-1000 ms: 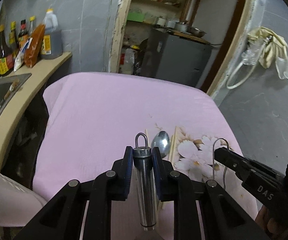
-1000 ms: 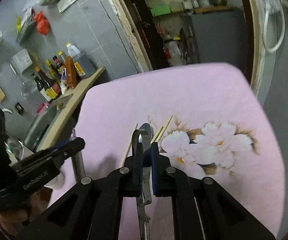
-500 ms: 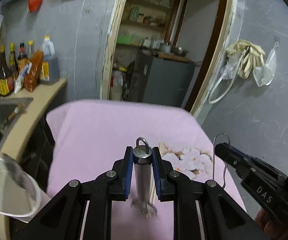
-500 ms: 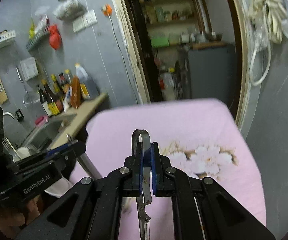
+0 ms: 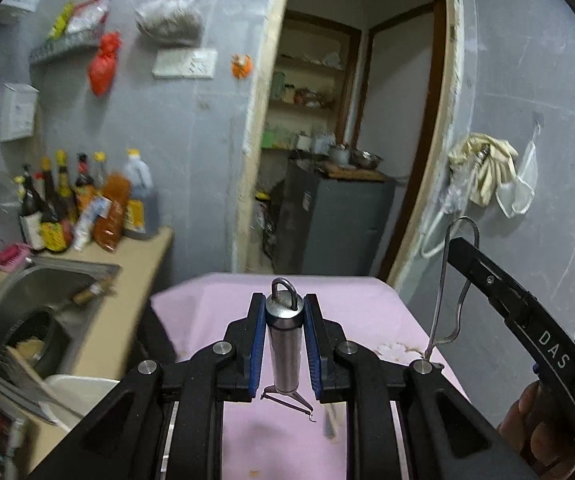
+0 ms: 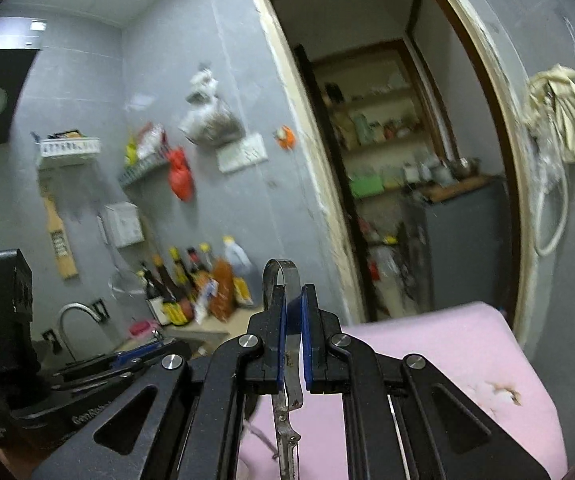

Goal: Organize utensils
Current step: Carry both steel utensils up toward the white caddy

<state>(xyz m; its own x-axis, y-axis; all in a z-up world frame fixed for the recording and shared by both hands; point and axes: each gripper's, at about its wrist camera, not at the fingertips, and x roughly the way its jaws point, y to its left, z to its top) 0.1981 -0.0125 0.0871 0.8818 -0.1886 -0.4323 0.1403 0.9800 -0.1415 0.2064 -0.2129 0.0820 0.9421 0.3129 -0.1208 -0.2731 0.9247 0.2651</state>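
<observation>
My left gripper [image 5: 283,312] is shut on a steel peeler [image 5: 284,348] with a round handle. It is held upright, its hanging loop above the pads and its blade below them. My right gripper [image 6: 291,300] is shut on a flat metal peeler [image 6: 287,396], whose looped end sticks up past the fingertips. Both are held high over the pink flowered cloth [image 5: 367,308] on the table. In the left wrist view the right gripper [image 5: 457,244] stands to the right with its thin peeler [image 5: 441,280] hanging down. The left gripper [image 6: 151,348] shows low left in the right wrist view.
A counter on the left carries a steel sink [image 5: 47,280] and several sauce bottles [image 5: 79,208]. A white tub [image 5: 75,392] sits by the table's left edge. Behind the table a doorway opens onto a dark cabinet [image 5: 327,224]. Bags and a cloth [image 5: 483,172] hang on the right wall.
Both grippers have risen and tipped up, still holding their peelers. The spoon and chopsticks on the cloth have dropped out of view, and more of the walls and doorway shows.
</observation>
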